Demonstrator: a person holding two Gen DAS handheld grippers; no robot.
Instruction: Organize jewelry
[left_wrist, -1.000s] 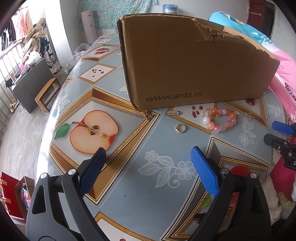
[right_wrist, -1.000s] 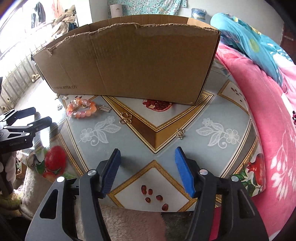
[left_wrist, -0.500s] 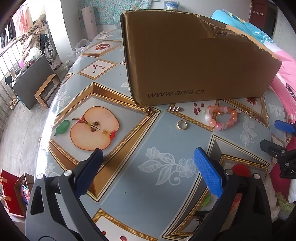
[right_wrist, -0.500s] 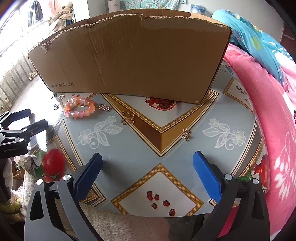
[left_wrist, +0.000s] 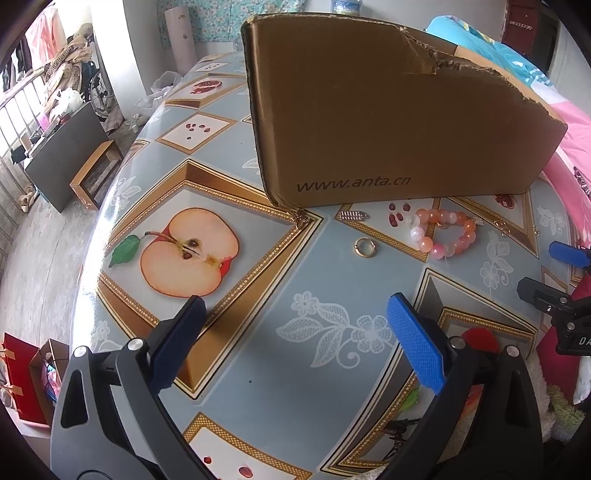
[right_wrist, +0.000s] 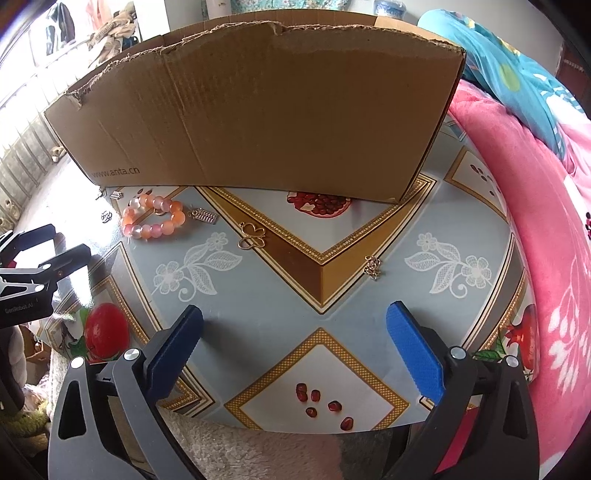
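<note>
Spread wider than a second ago: right gripper, jaws having just been opening, now gaping with nothing between them, only glossy tabletop below. Left gripper equally released, empty, blue ribbed pads on black plastic arms.

From the left in the left wrist view: printed halved apple on the slick oilcloth, framed in gold braid pattern. Then a small gold charm touching the corner of the cardboard box, matte brown, corrugated, top edge torn ragged, lettering along its base. Next a short silver bar pendant just beside the box's foot. Smooth gold ring lying flat, apart from the rest. Further right a bracelet of round translucent beads, orange, pink and milky white, coiled in a loop near the box.

From the left in the right wrist view: same bracelet, then another ridged silver bar pendant just beside it, an openwork gold butterfly charm, and a small knotted gold charm well apart. Fuzzy pink blanket at the far right.
</note>
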